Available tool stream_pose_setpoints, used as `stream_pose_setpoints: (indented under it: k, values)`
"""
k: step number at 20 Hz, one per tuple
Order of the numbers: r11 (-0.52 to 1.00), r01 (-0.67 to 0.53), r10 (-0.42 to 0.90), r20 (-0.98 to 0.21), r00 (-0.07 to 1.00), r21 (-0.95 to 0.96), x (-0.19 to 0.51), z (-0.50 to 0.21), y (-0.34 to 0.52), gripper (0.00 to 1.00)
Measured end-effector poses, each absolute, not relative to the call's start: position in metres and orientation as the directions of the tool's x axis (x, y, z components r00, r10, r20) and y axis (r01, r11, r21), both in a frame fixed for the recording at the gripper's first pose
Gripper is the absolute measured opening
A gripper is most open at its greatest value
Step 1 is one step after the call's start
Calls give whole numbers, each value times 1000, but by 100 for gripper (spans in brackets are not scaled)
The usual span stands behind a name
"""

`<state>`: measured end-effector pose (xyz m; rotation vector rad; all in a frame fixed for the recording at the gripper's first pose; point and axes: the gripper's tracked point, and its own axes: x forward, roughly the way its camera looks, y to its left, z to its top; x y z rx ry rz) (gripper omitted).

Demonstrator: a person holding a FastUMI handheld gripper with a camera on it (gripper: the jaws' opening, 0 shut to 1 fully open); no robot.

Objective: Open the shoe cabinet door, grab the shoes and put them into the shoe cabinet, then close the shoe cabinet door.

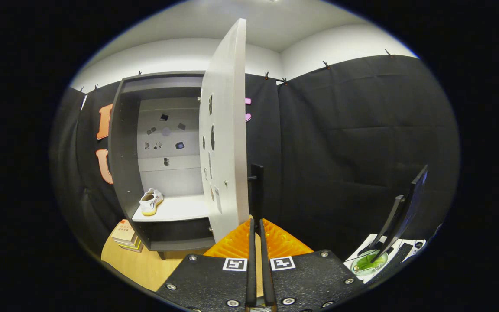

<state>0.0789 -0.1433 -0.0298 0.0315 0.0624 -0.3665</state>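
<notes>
Tongs (257, 229) lay nearest the camera, their two fingers pressed together with only a thin slit between them and nothing pinched. Just ahead of the fingertips, at 12 o'clock, stood the free edge of the shoe cabinet door (225, 134), a pale panel swung wide open and seen almost edge-on; a dark upright handle (257, 184) showed just beyond that edge. At 10 o'clock from the fingertips, beyond the door, the shoe cabinet (124, 143) stood open, with dark side walls and a light back panel bearing small dark marks. One white shoe (150, 202) with a yellowish sole rested on the pale shelf (180, 210) inside, near the shelf's left end. Below the cabinet, at 9 o'clock, small boxes (124, 235) were stacked on the wooden floor (145, 264). At 3 o'clock, well apart from the cabinet, a dark monitor (409, 203) leaned on a desk (373, 240).
</notes>
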Motion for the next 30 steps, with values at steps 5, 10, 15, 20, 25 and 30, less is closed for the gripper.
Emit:
stream_pose_setpoints:
  k: [5, 10, 15, 20, 25, 30]
  values:
    - [957, 290, -288, -91, 953, 7, 67, -39, -91, 5]
    - [973, 232, -229, -151, 962, 5, 68, -72, -35, 6]
    - [986, 163, -163, -244, 956, -18, 74, -123, 17, 9]
    - [996, 92, -85, -371, 925, 1, 90, -193, 57, 9]
    - [999, 38, -25, -485, 874, 18, 111, -271, 79, 9]
    - [1000, -4, 22, -610, 792, 31, 134, -352, 86, 9]
